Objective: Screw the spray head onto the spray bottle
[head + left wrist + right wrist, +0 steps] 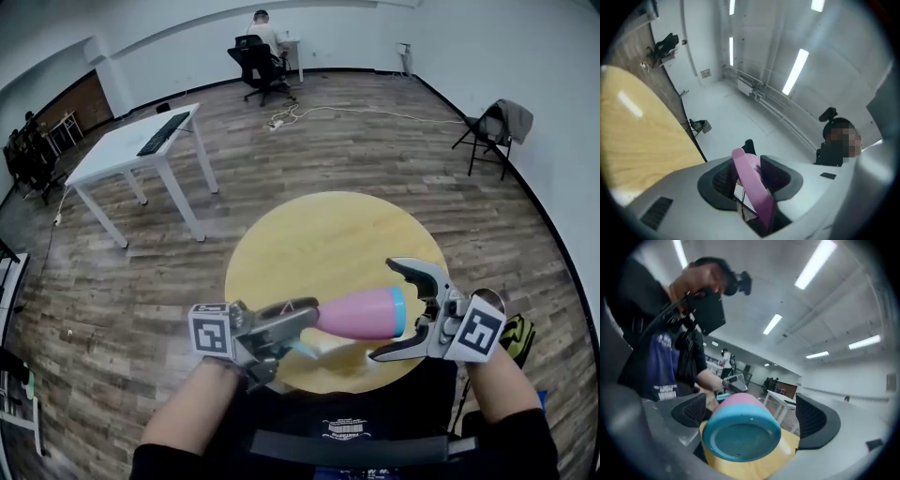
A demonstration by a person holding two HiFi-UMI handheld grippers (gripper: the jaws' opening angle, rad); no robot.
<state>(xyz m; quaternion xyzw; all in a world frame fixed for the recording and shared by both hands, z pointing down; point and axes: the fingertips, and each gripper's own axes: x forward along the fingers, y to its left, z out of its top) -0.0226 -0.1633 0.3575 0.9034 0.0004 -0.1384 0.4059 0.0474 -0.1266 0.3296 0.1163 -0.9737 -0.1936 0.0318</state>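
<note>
The pink spray bottle lies level in the air above the near rim of the round yellow table, its teal base pointing right. My left gripper is shut on the spray head at the bottle's left end, and a pink part of it stands between the jaws in the left gripper view. My right gripper is open, its jaws wide around the base end. In the right gripper view the far pad stands apart from the bottle.
A white table with a keyboard stands at the back left. A folding chair with a jacket is at the right wall. A person sits at a desk far back, with a cable on the wooden floor.
</note>
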